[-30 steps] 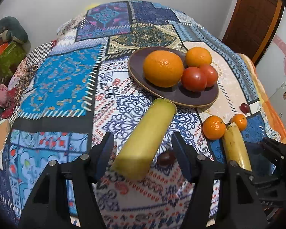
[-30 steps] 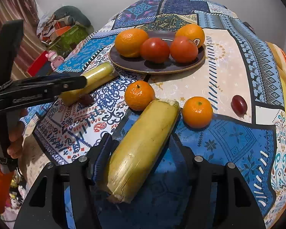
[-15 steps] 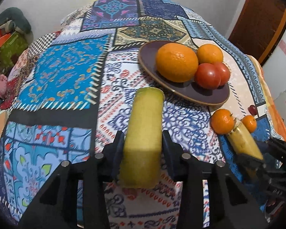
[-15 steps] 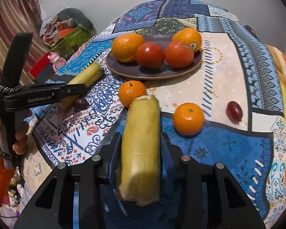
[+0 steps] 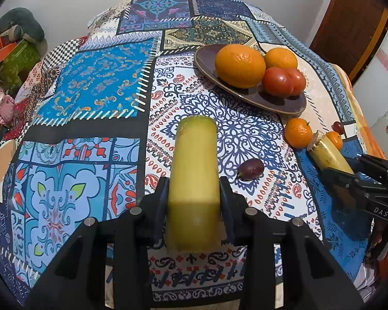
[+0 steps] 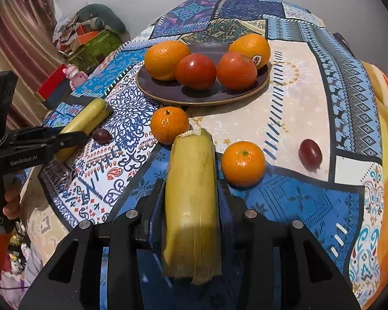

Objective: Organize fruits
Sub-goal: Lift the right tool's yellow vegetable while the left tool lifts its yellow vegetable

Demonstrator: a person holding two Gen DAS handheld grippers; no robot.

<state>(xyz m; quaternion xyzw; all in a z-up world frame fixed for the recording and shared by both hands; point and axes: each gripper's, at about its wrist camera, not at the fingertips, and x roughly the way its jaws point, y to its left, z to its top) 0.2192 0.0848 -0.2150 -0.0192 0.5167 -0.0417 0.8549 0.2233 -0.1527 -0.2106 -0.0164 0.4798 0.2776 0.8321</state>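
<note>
Patchwork cloth in blues, reds and cream (image 5: 95,98) covered the worktop, with a plain pale wall behind, a brown wooden door (image 5: 349,33) at one side and cluttered boxes and toys (image 6: 90,41) at the other. On the cloth a dark purple round plate (image 6: 207,98) carried two oranges and two red tomatoes; two small mandarins and two dark grapes lay near it. The left tool (image 5: 194,201) was clamped on a yellow-green cylindrical stalk piece (image 5: 194,180), seemingly sugarcane. The right tool (image 6: 191,206) gripped a second, fibrous yellow stalk piece (image 6: 191,193), beside the nearer mandarins.
</note>
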